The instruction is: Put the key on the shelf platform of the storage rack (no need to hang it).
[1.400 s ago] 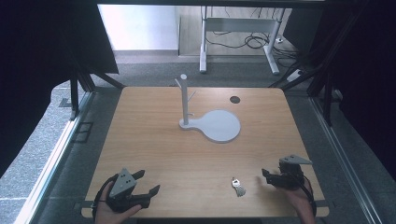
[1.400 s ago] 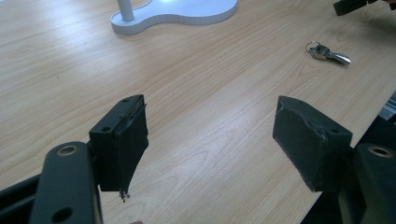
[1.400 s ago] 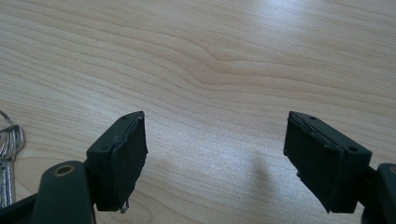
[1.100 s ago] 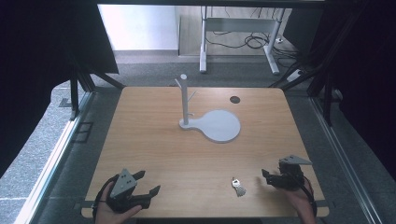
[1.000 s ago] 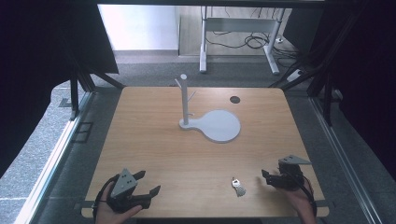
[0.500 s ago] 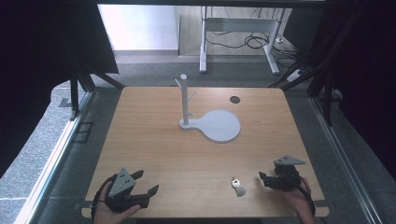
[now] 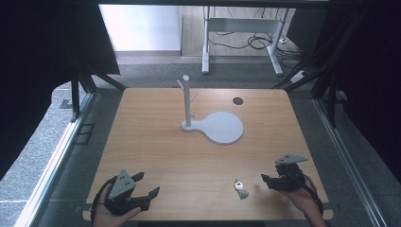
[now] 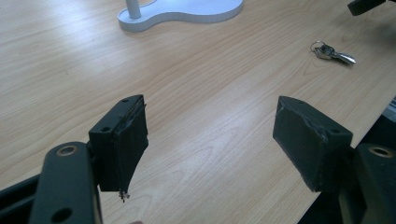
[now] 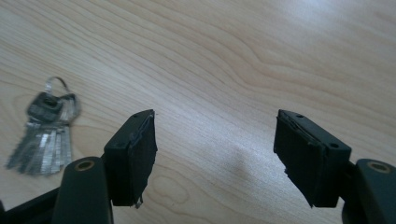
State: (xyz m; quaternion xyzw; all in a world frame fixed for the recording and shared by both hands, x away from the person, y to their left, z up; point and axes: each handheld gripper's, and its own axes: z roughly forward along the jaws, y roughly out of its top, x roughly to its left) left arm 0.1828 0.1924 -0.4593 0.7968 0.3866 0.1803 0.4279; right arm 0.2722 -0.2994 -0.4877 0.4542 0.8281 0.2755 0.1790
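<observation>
A small bunch of keys [image 7: 241, 188] lies flat on the wooden table [image 7: 156, 142] near its front edge. My right gripper [image 7: 265, 181] is just to the right of them, pointing left, low over the wood and open. In the right gripper view the keys [image 9: 44, 135] lie left of the open gripper [image 9: 215, 144], outside its jaws. My left gripper [image 7: 146, 185] rests at the front left, open and holding nothing. The left gripper view shows its jaws spread wide [image 8: 210, 135], with the keys [image 8: 332, 52] far off to the right.
A white stand with an upright peg post [image 7: 187, 99] and a round flat base [image 7: 222, 126] sits mid-table; that base [image 8: 187, 9] also shows in the left gripper view. A dark round hole [image 7: 237, 100] lies behind it. The other gripper [image 8: 362, 4] shows at that view's top right.
My right gripper has crept a little to the left, closer to the keys. The left gripper has barely shifted. Keys and stand have not moved.
</observation>
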